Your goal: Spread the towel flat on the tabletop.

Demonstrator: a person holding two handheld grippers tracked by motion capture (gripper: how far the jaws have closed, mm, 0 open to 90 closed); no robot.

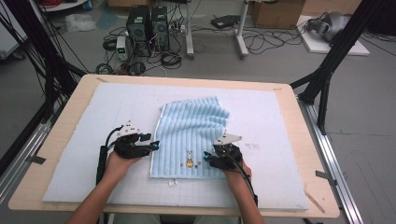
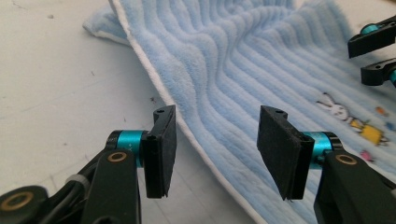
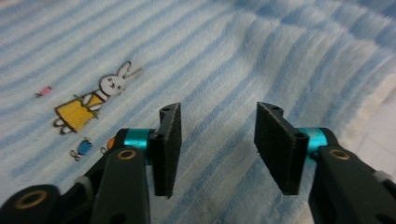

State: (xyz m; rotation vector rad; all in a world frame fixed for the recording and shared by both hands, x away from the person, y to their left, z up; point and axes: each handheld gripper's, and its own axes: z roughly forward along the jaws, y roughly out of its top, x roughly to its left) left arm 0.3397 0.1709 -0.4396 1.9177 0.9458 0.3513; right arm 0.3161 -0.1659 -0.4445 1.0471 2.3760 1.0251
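Note:
A light blue ribbed towel (image 1: 191, 130) with a white hem lies on the white foam mat (image 1: 70, 154), rumpled at its far end. A small rabbit picture (image 1: 189, 158) is stitched near its front edge. My left gripper (image 1: 150, 141) sits at the towel's left hem, open. In the left gripper view the hem (image 2: 187, 130) runs between the spread pads of the left gripper (image 2: 217, 140) without touching them. My right gripper (image 1: 207, 158) hovers over the towel's front right part, open. In the right gripper view the right gripper (image 3: 217, 144) has only striped cloth (image 3: 233, 56) under its gap, and the rabbit (image 3: 100, 100) lies to the left.
The mat covers a wooden table (image 1: 60, 116). Beyond the table's far edge, computer towers (image 1: 147, 28), loose cables and a cardboard box (image 1: 275, 14) stand on the floor. Black frame legs (image 1: 327, 74) rise beside the table's right and left sides.

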